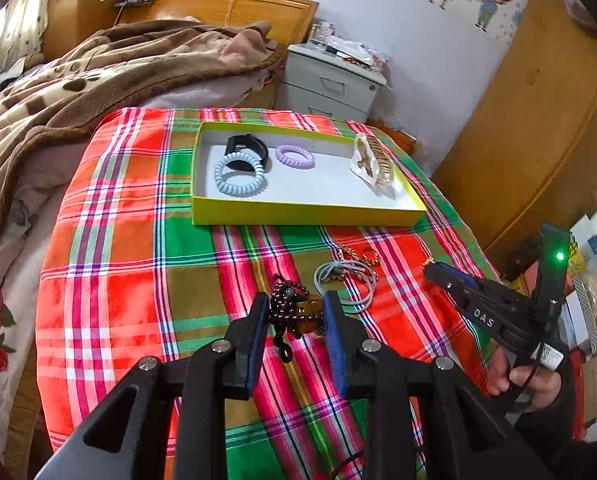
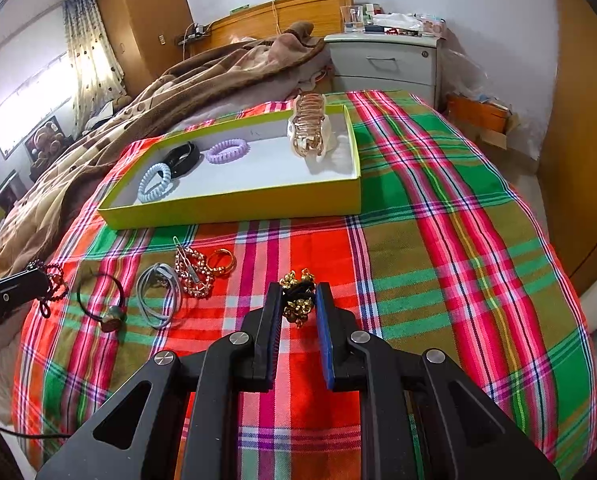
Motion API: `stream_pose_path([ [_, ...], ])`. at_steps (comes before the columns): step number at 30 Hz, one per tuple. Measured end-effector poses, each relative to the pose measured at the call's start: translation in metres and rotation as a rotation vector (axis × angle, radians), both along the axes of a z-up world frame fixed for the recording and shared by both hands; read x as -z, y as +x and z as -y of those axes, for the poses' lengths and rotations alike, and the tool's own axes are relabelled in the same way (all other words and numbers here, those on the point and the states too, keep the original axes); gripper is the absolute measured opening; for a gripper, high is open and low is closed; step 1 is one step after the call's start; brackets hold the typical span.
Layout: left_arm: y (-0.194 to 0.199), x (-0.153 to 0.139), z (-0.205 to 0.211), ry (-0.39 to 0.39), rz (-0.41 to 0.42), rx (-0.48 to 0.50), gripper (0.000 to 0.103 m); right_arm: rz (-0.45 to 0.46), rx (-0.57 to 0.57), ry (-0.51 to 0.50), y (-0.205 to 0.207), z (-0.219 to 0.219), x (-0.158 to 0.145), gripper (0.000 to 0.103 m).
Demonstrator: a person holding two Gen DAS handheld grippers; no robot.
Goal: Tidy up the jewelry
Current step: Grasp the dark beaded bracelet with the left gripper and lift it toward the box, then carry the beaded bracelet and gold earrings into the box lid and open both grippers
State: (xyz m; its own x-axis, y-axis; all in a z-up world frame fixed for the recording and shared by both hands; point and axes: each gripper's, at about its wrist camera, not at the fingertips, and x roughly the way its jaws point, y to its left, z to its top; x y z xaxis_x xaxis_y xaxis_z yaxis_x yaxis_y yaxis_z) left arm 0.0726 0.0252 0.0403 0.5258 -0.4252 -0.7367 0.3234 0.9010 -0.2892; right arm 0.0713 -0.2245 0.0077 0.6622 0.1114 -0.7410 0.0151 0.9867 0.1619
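Note:
A yellow-green tray (image 1: 298, 216) (image 2: 234, 208) on the plaid cloth holds a blue coil tie (image 1: 239, 174) (image 2: 157, 182), a black band (image 1: 247, 148) (image 2: 182, 159), a purple coil tie (image 1: 295, 156) (image 2: 227, 150) and a gold clip (image 1: 374, 160) (image 2: 309, 130). My left gripper (image 1: 295, 312) has its jaws around a dark bead bracelet (image 1: 290, 304) lying on the cloth. My right gripper (image 2: 298, 300) is shut on a gold-and-black hair tie (image 2: 297, 300). Loose on the cloth lie a grey tie (image 2: 159, 294) (image 1: 344, 280), a rhinestone clip (image 2: 192, 266), a gold ring (image 2: 222, 262) and a black tie with a charm (image 2: 104, 300).
The plaid cloth (image 2: 438, 220) covers a table beside a bed with a brown blanket (image 1: 98, 72). A grey nightstand (image 2: 386, 62) stands behind. Wooden wardrobes (image 1: 538, 120) stand at the right. Boxes (image 1: 594, 320) lie on the floor at the right.

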Motion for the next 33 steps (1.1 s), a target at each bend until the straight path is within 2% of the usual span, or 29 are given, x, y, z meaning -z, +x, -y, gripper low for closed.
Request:
stream_pose_path([
  [10,0.007,-0.017,-0.003,0.005,0.045,-0.014,0.029,0.043,-0.012,-0.009,0.002,-0.002,-0.02,0.017],
  [17,0.025,-0.025,-0.002,0.01,0.061,-0.016,0.029,0.083,-0.031,-0.008,0.018,-0.006,-0.039,0.017],
  [23,0.053,-0.03,0.007,0.018,0.073,-0.002,0.029,0.102,-0.059,0.005,0.043,-0.016,-0.046,0.017],
  [33,0.103,-0.031,0.032,0.021,0.072,0.043,0.029,0.084,-0.088,-0.003,0.091,-0.027,-0.037,0.017],
])
